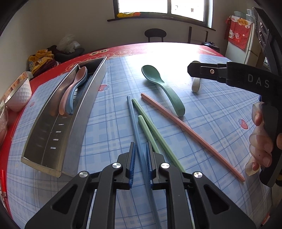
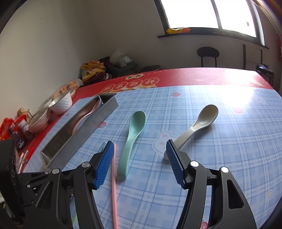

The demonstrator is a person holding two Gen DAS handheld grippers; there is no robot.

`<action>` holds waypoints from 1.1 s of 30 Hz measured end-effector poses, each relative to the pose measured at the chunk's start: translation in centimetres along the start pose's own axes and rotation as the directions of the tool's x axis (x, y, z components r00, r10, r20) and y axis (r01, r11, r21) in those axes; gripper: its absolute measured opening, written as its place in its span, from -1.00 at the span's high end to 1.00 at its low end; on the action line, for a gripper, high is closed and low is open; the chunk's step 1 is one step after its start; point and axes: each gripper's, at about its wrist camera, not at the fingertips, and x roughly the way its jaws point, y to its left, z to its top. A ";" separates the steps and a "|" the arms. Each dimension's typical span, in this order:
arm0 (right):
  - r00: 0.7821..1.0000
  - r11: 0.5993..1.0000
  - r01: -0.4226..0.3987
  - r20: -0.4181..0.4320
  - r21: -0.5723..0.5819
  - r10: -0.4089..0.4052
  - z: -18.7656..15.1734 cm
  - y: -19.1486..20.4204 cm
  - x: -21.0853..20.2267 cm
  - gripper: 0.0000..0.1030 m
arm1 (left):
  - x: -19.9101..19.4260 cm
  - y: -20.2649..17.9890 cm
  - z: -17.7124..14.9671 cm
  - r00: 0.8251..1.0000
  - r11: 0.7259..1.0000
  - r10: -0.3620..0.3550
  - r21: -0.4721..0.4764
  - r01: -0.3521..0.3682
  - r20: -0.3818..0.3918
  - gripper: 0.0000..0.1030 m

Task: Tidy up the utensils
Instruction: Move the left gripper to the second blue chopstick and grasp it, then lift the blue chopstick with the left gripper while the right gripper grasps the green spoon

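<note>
Left claw [image 1: 141,163] pinching blue chopstick [image 1: 134,126] near its thick end, counter [image 1: 211,123] beneath. Light, stiff, slick plastic; apt to pivot unless gripped mid-shaft. Metal tray [image 1: 84,112] lying to claw's left. Right claw [image 2: 140,163] spread, empty, above green spoon [image 2: 132,137].

Bright window [image 2: 208,14], pale wall [image 2: 70,44], black stool [image 2: 208,52].

Blue plaid tablecloth [image 1: 109,133], green spoon [image 1: 164,88], pink chopstick [image 1: 192,135]
</note>
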 end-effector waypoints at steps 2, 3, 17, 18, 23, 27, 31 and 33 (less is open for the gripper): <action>1.000 1.000 0.001 -0.002 -0.004 -0.001 0.0 0.1 0.1 -0.16 | 0.0 -0.1 -0.1 1.000 1.000 -0.003 0.002 0.003 0.003 0.82; 1.000 1.000 0.002 -0.004 -0.005 -0.002 -0.1 0.1 0.2 -0.16 | -0.1 0.0 -0.1 1.000 1.000 -0.009 0.001 0.009 0.003 0.83; 1.000 1.000 -0.012 -0.016 0.022 0.012 -0.1 -0.3 0.5 -0.16 | -0.7 1.1 -0.2 0.998 0.998 -0.042 -0.054 0.044 0.040 0.89; 1.000 1.000 -0.011 -0.017 0.021 0.012 -0.1 -0.3 0.6 -0.16 | -0.8 1.1 -0.2 0.998 0.998 -0.040 -0.056 0.042 0.044 0.89; 0.999 1.000 -0.008 -0.031 0.027 0.009 -0.2 -0.5 0.9 -0.16 | -1.6 1.5 -0.3 0.996 0.996 -0.033 -0.075 0.039 0.087 0.89; 1.000 1.000 -0.008 -0.030 0.024 0.009 -0.2 -0.4 1.0 -0.16 | -2.2 1.9 -0.5 0.993 0.995 -0.029 -0.094 0.040 0.113 0.89; 1.000 1.000 -0.007 -0.030 0.015 0.008 -0.2 -0.3 1.1 -0.16 | -2.4 2.1 -0.5 0.991 0.994 -0.030 -0.104 0.043 0.127 0.89; 0.999 1.000 -0.009 -0.030 0.014 0.009 -0.2 -0.3 1.1 -0.16 | -2.7 2.3 -0.6 0.989 0.993 -0.030 -0.110 0.046 0.142 0.89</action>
